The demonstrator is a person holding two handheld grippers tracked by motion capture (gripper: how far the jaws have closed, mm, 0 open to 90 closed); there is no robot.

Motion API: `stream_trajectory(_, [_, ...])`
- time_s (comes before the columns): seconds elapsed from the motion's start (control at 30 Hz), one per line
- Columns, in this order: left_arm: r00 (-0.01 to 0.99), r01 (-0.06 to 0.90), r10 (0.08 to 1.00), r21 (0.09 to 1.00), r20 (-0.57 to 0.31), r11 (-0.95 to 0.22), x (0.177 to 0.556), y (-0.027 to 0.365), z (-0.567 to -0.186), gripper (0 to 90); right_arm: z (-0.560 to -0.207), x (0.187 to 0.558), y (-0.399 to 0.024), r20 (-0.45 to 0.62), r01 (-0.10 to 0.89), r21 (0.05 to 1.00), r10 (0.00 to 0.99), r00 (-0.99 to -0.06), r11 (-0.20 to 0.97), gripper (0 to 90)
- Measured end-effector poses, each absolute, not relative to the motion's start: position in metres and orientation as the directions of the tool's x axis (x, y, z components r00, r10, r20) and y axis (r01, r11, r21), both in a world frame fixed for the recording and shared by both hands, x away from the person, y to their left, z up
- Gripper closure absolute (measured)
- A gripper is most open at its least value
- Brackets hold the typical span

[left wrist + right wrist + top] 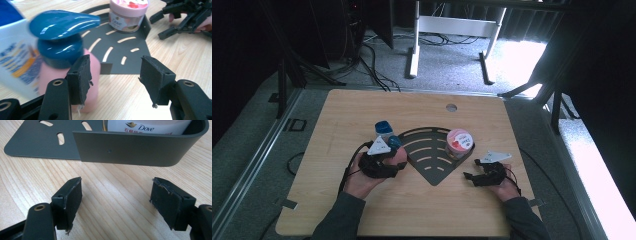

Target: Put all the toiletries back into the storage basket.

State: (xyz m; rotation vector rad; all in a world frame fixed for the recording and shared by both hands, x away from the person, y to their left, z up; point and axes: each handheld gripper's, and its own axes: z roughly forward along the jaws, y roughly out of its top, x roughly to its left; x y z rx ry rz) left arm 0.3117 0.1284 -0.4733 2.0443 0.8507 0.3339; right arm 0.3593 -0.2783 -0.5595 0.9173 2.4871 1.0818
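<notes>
A pink pump bottle with a dark blue pump head stands just off the left edge of the dark grey slotted tray. My left gripper is open. The bottle is just beyond its left jaw, not between the pads. In the high view the left gripper sits at the bottle. A pink Dove jar stands in the tray's walled right corner. My right gripper is open over bare wood just short of that wall, with nothing between its jaws.
A white bottle with a blue cap stands right behind the pink one. The tray lies mid-table. A round hole is near the table's far edge. The right gripper shows in the left gripper view.
</notes>
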Motion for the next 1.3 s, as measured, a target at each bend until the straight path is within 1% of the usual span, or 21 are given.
stream_trajectory(0.3, [0.684,0.455,0.727,0.814,-0.061,-0.361,0.309,0.142,-0.47,37.9,-0.559,0.359,-0.278,-0.003,0.441,0.732,0.65,-0.76,0.52,24.9])
stream_trajectory(0.67, [0.639,0.476,0.768,0.808,-0.047,-0.347,0.321,0.148,-0.472,34.1,-0.559,0.359,-0.278,-0.002,0.442,0.731,0.65,-0.76,0.52,24.9])
stream_trajectory(0.93, [0.626,0.482,0.779,0.804,-0.038,-0.348,0.331,0.142,-0.473,31.5,-0.559,0.359,-0.278,-0.003,0.442,0.731,0.65,-0.76,0.52,24.9])
stream_trajectory(1.3, [0.616,0.493,0.787,0.798,-0.04,-0.346,0.342,0.135,-0.476,31.8,-0.559,0.359,-0.278,-0.001,0.444,0.731,0.651,-0.759,0.518,24.9])
